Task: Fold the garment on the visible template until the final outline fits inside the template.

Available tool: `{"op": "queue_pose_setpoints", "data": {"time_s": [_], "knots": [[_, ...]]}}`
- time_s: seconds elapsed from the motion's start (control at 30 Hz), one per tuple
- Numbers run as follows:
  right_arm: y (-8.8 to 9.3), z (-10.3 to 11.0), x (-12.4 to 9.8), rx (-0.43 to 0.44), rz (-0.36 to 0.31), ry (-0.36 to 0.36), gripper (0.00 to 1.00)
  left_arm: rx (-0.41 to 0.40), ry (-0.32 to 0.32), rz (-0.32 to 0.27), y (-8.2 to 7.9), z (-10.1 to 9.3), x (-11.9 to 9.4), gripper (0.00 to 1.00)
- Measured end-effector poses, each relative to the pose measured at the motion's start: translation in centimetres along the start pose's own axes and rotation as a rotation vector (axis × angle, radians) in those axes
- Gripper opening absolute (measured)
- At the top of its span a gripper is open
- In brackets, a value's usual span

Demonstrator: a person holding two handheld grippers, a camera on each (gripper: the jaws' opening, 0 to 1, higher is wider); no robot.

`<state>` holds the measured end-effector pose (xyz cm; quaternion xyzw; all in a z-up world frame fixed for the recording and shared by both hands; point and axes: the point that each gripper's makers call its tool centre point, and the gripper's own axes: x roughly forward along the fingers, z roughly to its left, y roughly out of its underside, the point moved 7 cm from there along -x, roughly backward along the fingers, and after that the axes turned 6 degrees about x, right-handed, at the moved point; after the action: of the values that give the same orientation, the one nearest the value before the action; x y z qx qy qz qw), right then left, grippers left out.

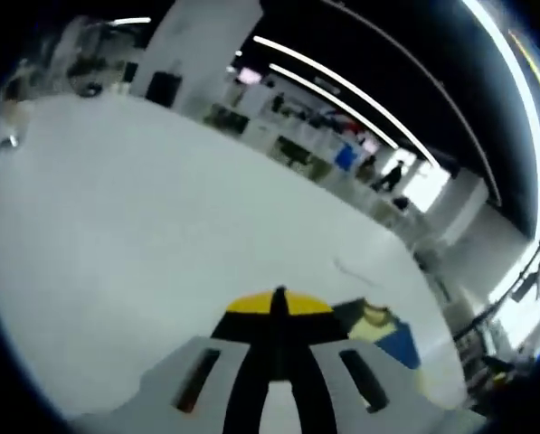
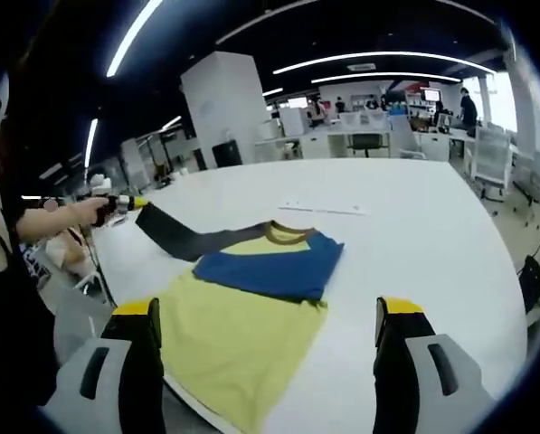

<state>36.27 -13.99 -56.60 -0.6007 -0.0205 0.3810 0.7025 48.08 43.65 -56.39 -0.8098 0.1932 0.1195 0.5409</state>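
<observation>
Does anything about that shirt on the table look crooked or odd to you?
Yes. The yellow shirt lies askew on the white table, with its blue sleeve folded across the body. The dark sleeve is stretched sideways, pinched in the left gripper, whose jaws look closed.

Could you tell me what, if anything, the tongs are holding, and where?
The left tongs pinch the dark sleeve of the shirt at its end; the right tongs are open and empty.

Yellow garment (image 2: 238,339) flat on table, blue sleeve folded across, dark sleeve apparently outstretched.
</observation>
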Motion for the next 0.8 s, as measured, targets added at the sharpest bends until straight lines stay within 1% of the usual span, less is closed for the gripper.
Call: {"op": "queue_pose_setpoints", "data": {"time_s": [0.03,0.13,0.17,0.2,0.3,0.47,0.6,0.7,0.8], "knots": [[0.0,0.0,-0.2,-0.001,-0.005,0.001,0.99,0.005,0.01,-0.005,-0.2,-0.6,-0.1,0.0],[-0.2,0.0,-1.1,-0.004,-0.026,0.003,0.99,0.042,0.058,-0.018,-1.0,-3.2,-0.5,0.0],[-0.2,0.0,-1.3,-0.007,-0.028,0.004,1.0,0.049,0.069,-0.019,-1.1,-3.7,-0.6,0.0],[-0.2,-0.1,-1.6,-0.011,-0.028,0.005,1.0,0.071,0.086,-0.019,-1.2,-4.6,-0.8,0.0],[0.1,-0.3,-2.2,-0.022,-0.018,0.008,1.0,0.126,0.113,-0.009,-1.2,-6.3,-1.1,0.0],[0.8,-0.4,-2.9,-0.04,0.005,0.013,1.0,0.145,0.156,-0.004,-1.0,-8.4,-1.5,0.0],[1.2,-0.3,-3.3,-0.044,0.01,0.011,1.0,0.144,0.207,-0.009,-0.9,-10.5,-1.8,0.0],[1.4,-0.3,-3.5,-0.044,0.012,0.009,1.0,0.124,0.251,-0.019,-1.0,-12.3,-1.8,0.0],[1.6,-0.3,-3.9,-0.053,0.021,0.006,1.0,0.113,0.3,-0.021,-0.7,-14.8,-1.5,0.0]]}}
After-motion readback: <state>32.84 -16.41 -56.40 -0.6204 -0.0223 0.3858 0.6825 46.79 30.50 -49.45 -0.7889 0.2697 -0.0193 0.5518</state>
